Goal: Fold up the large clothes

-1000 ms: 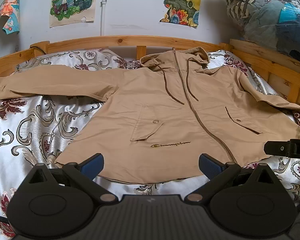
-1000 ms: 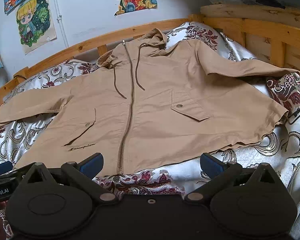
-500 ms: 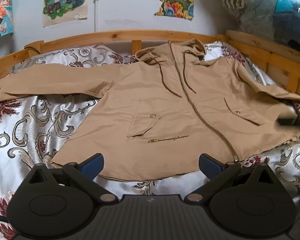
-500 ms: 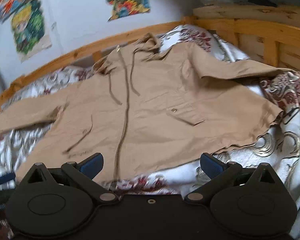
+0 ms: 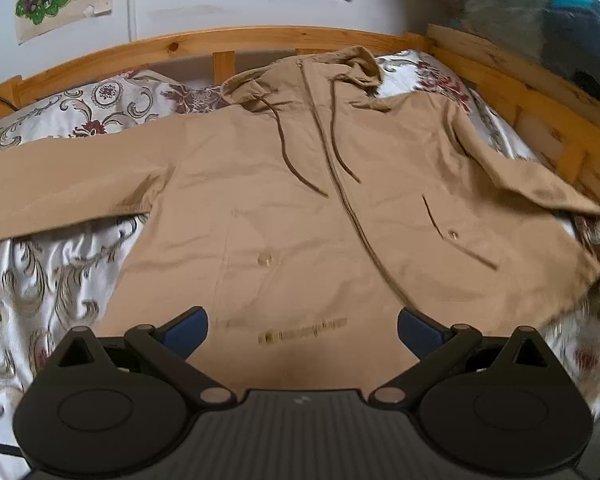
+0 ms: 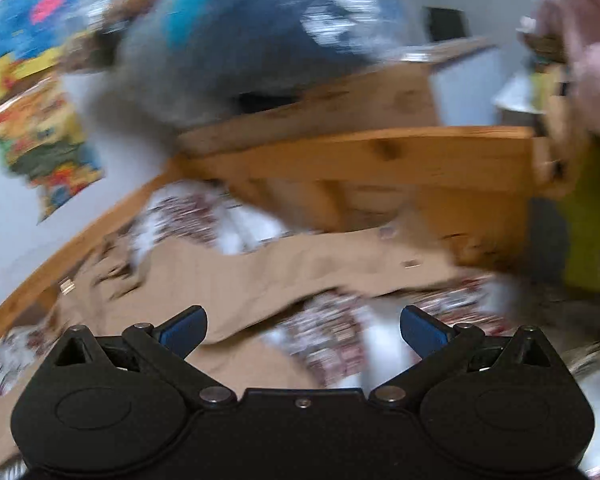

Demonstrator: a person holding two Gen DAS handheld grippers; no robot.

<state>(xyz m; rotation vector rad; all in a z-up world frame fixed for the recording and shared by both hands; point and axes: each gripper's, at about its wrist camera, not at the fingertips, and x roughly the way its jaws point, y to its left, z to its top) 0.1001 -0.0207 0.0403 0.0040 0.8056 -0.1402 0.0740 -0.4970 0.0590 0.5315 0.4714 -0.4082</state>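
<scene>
A tan hooded jacket [image 5: 300,208] lies spread front-up on the bed, zipper closed, hood toward the headboard, both sleeves stretched out sideways. My left gripper [image 5: 302,330] hovers open over the jacket's lower hem near the chest logo, nothing between its blue pads. The right wrist view is strongly blurred. In it the jacket's right sleeve [image 6: 320,268] runs across toward the wooden side rail. My right gripper [image 6: 303,330] is open above the sleeve and the patterned bedcover, holding nothing.
A silver bedcover with dark red scrollwork [image 5: 60,256] lies under the jacket. The wooden headboard [image 5: 228,42] and side rail [image 6: 360,156] fence the bed. Bagged clothes [image 5: 540,4] are piled beyond the right rail. Posters hang on the wall.
The left gripper has moved forward over the jacket's hem. The right gripper has swung quickly rightward, from facing the whole jacket to facing the right sleeve and side rail.
</scene>
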